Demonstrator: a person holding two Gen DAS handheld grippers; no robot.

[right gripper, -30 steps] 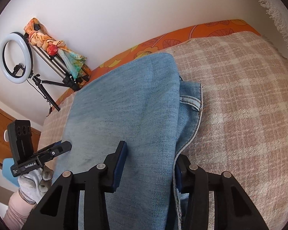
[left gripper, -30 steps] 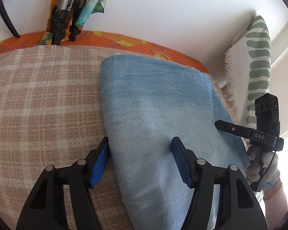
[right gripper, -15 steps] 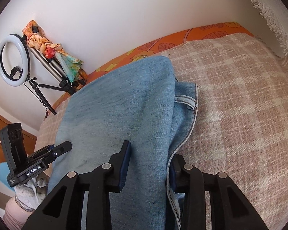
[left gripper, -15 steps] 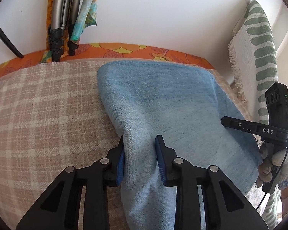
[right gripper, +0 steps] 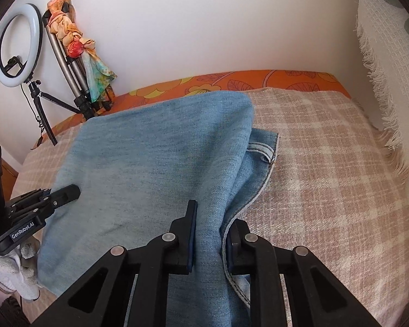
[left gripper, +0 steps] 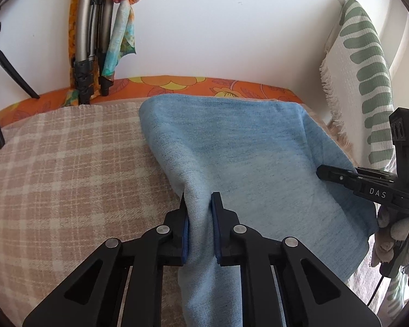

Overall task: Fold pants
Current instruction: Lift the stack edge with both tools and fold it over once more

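Light blue denim pants (left gripper: pixel 245 158) lie folded on a beige plaid blanket (left gripper: pixel 54 169) on the bed. My left gripper (left gripper: pixel 199 204) is shut on the pants' near left edge, bunching the cloth between its blue pads. My right gripper (right gripper: pixel 212 218) is shut on the near right edge of the pants (right gripper: pixel 150 158), where the waistband hem and a belt loop (right gripper: pixel 267 155) show underneath. Each gripper shows in the other's view: the right one (left gripper: pixel 354 179) at the pants' right side, the left one (right gripper: pixel 54 196) at their left side.
An orange flowered sheet (right gripper: pixel 259 81) runs along the white wall behind the blanket. A ring light (right gripper: pixel 16 46) on a tripod and a tripod with a scarf (left gripper: pixel 95 54) stand at the back left. A fringed white-and-green throw (left gripper: pixel 362 68) hangs at the right.
Both grippers were open around the pants' near edges and have closed on the denim. The cloth now bunches and lifts slightly between the pads.
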